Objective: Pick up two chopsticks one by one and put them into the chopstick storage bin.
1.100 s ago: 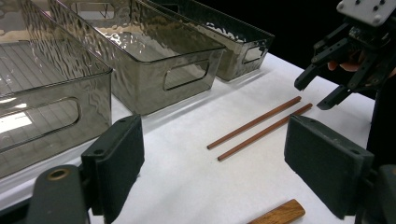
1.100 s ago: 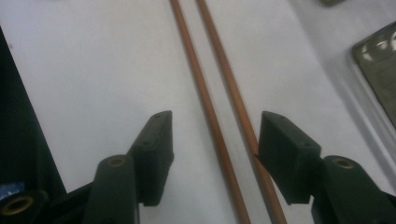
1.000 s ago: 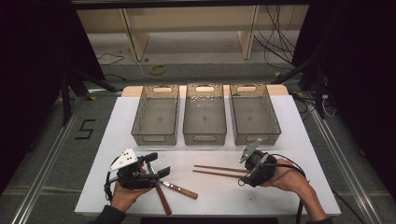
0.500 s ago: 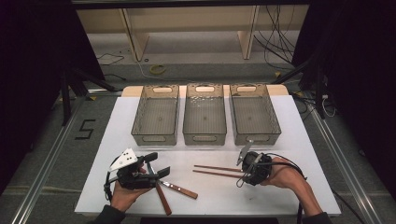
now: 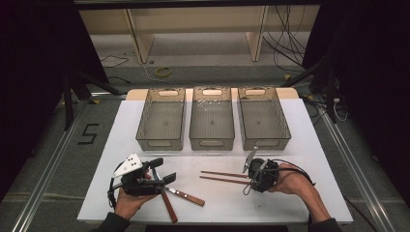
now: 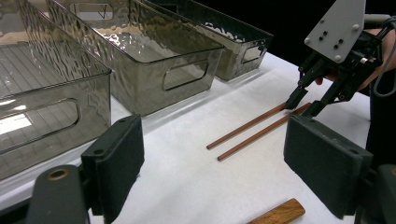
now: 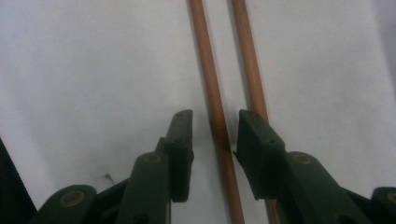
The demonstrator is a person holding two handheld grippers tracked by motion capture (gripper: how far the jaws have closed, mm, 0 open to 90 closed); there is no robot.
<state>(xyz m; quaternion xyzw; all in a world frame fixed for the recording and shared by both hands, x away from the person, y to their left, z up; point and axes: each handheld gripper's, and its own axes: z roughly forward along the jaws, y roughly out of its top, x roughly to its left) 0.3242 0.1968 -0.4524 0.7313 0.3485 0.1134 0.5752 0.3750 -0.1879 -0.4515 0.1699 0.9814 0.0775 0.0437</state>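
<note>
The right gripper (image 5: 252,180) sits at lower right of the high view, tips down on the near ends of two chopsticks (image 5: 225,177) that lie side by side on the white table (image 5: 309,145). Its jaws have just been closing, with one stick between them. At lower left the left gripper (image 5: 162,175) hovers above two wooden-handled utensils (image 5: 186,195). Three empty grey bins (image 5: 212,117) stand in a row across the middle.

In the left gripper view, that gripper's own jaws stand wide apart with nothing between them. The chopsticks (image 6: 254,130) run from centre toward upper right, where the right gripper (image 6: 306,101) meets their far ends. One wooden handle end (image 6: 280,213) shows at the bottom edge.

In the right gripper view, the gripper (image 7: 212,140) has its pads apart, not yet pressing. The left chopstick (image 7: 212,100) passes between them; the right chopstick (image 7: 247,60) runs under the right-hand pad.

The risk, as I judge it: closing here would catch a single stick and nudge or trap the second under the pad, so it rolls aside. A grip this near the end could also let the stick pivot and droop when raised.
</note>
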